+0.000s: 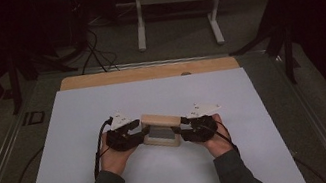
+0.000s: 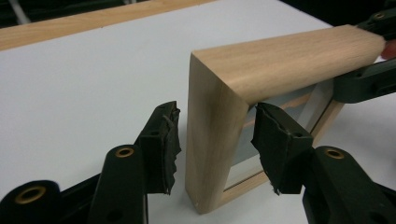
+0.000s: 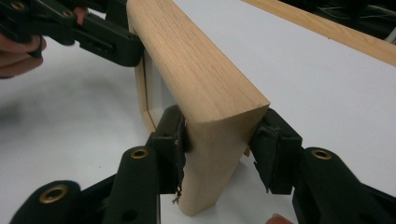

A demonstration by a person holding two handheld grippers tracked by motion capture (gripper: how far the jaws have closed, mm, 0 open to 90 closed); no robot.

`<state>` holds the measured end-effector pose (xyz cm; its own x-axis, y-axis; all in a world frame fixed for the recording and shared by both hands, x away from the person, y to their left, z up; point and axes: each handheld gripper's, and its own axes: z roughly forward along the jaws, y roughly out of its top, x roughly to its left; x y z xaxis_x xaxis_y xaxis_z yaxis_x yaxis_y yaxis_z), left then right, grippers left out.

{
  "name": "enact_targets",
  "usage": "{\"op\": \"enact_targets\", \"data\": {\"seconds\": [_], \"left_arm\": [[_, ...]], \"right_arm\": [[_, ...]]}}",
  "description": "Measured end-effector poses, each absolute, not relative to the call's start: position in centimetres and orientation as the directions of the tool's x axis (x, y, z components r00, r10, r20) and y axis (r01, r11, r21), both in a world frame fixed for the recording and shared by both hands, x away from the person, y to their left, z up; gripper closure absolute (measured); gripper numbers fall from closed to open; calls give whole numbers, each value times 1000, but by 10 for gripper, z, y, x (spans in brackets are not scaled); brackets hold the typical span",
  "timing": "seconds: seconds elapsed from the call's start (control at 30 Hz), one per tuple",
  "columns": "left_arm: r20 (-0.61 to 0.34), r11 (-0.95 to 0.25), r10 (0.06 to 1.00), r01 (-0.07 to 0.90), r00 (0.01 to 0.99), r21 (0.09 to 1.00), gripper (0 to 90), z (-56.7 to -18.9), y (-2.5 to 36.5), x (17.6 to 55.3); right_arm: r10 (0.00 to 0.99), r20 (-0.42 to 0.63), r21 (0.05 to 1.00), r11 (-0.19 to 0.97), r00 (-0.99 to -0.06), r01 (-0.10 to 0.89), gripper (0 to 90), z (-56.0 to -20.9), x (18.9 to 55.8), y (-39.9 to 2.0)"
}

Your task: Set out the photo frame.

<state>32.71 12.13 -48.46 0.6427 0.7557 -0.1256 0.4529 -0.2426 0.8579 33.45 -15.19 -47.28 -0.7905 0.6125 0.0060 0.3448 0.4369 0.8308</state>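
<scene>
Two grippers flank one wooden frame (image 1: 160,129) that stands on the white sheet of the desk (image 1: 79,116), near its middle, its long axis running left to right between the hands. At the left end, the left gripper (image 2: 214,140) straddles the frame's upright: in the left gripper view its fingers (image 2: 163,144) stand released, a gap on each side of the wood, so this end is not gripped. At the right end, the right gripper (image 3: 224,147) has its fingers (image 3: 173,140) clenched on the other upright; in the right gripper view the left pad presses the wood and the right pad sits at its corner. Both hands are equally near, each at its own end. The frame holds a grey panel (image 1: 160,132) inside its opening. My judgement: any lift or turn depends on the left fingers closing across the upright's thickness first.
</scene>
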Motion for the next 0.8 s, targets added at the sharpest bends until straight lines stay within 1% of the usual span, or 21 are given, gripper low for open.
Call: {"op": "enact_targets", "data": {"seconds": [0.23,0.43,0.53,0.8], "left_arm": [[-135,-238,749,454,649,859,503,-484,123,331],[-139,-243,740,454,658,857,504,-484,121,336],[-141,-241,742,457,655,856,558,-483,122,338],[-151,-236,746,468,649,852,574,-482,124,341]], "right_arm": [[625,-57,820,474,-778,321,547,-469,344,-150],[635,-55,828,460,-771,320,560,-468,351,-152],[629,-59,829,463,-775,313,561,-468,352,-152],[637,-15,835,432,-771,340,562,-470,357,-151]]}}
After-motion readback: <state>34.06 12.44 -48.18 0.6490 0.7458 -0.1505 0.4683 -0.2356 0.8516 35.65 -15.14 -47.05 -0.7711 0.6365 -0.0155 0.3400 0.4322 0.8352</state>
